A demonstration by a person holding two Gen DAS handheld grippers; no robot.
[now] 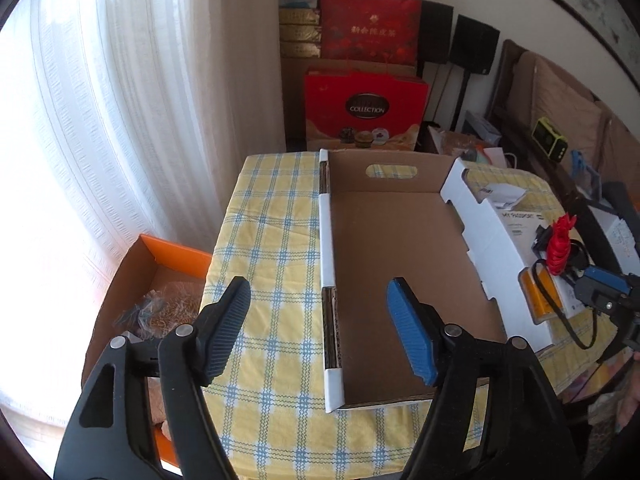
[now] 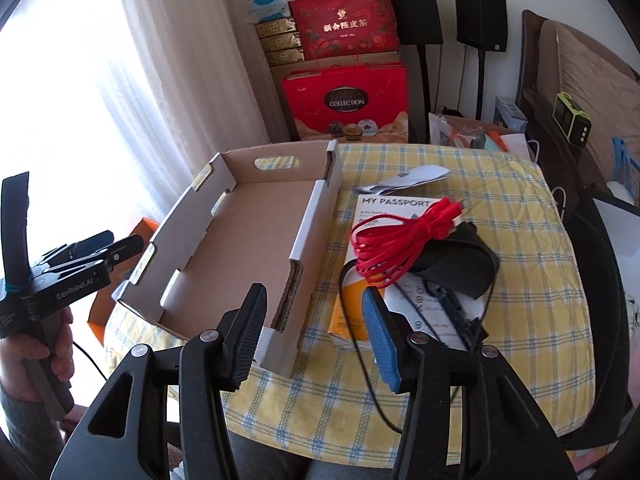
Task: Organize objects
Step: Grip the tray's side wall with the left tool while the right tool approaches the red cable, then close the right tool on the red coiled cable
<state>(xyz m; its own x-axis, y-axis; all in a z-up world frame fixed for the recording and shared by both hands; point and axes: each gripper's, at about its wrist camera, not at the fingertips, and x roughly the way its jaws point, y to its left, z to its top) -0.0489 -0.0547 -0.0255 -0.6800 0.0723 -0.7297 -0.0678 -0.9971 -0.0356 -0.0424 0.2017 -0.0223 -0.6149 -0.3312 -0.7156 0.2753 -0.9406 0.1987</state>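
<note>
An empty cardboard tray (image 1: 400, 256) sits on the yellow checked tablecloth (image 1: 272, 240); it also shows in the right wrist view (image 2: 240, 240). To its right lie a white and orange "My Passport" box (image 2: 384, 208), a coiled red cable (image 2: 400, 236), a black mouse (image 2: 456, 264) with a black cord, and a white paper slip (image 2: 408, 178). The red cable (image 1: 560, 244) shows in the left wrist view too. My left gripper (image 1: 320, 328) is open and empty over the tray's left wall. My right gripper (image 2: 316, 340) is open and empty in front of the box.
An orange box (image 1: 160, 280) with small items stands on the floor to the left of the table. Red gift bags (image 2: 344, 100) and stacked boxes stand behind the table by the curtain. Black speakers (image 2: 480, 20) and a sofa stand at the right.
</note>
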